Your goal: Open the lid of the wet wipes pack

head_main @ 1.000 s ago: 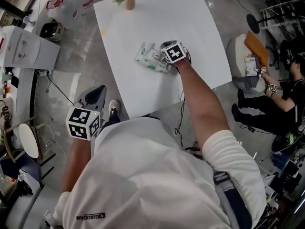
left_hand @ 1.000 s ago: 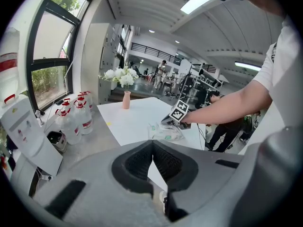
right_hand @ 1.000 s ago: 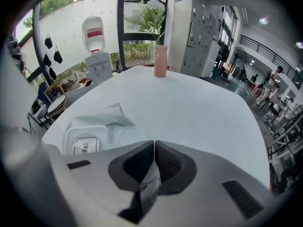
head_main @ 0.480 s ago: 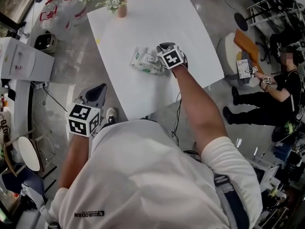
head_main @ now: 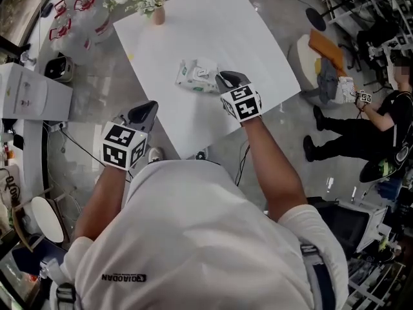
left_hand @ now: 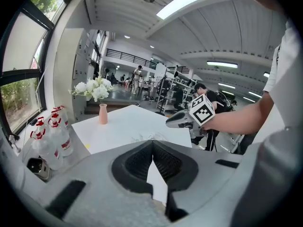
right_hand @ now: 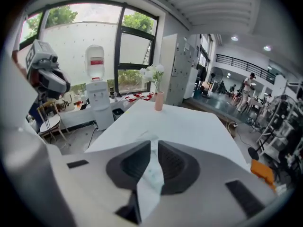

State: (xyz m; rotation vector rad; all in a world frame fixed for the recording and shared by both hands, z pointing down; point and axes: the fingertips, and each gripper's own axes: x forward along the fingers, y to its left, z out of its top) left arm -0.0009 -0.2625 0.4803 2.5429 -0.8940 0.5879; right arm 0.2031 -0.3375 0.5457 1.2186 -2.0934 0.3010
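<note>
The wet wipes pack (head_main: 196,76), white with green print, lies on the white table (head_main: 193,31). From here I cannot tell whether its lid is up. My right gripper (head_main: 227,80) hovers just short of the pack on its near right side and does not touch it. Its jaws are opening, and in the right gripper view (right_hand: 154,145) only the pack (right_hand: 150,169) lying below shows through the gap. My left gripper (head_main: 144,112) hangs off the table's near left edge, over the floor. Its fingertips (left_hand: 152,142) meet, with nothing between them. The left gripper view also catches the pack (left_hand: 148,136) and the right gripper (left_hand: 176,122).
A pink vase of white flowers (head_main: 157,13) stands at the table's far corner. Spray bottles (head_main: 84,5) and a white water dispenser (head_main: 32,95) line the left side. A person (head_main: 381,121) sits on the floor at the right.
My right gripper has come off the pack, lifting and drawing back toward me. The left gripper has risen a little toward the table edge. The pack stays on the table.
</note>
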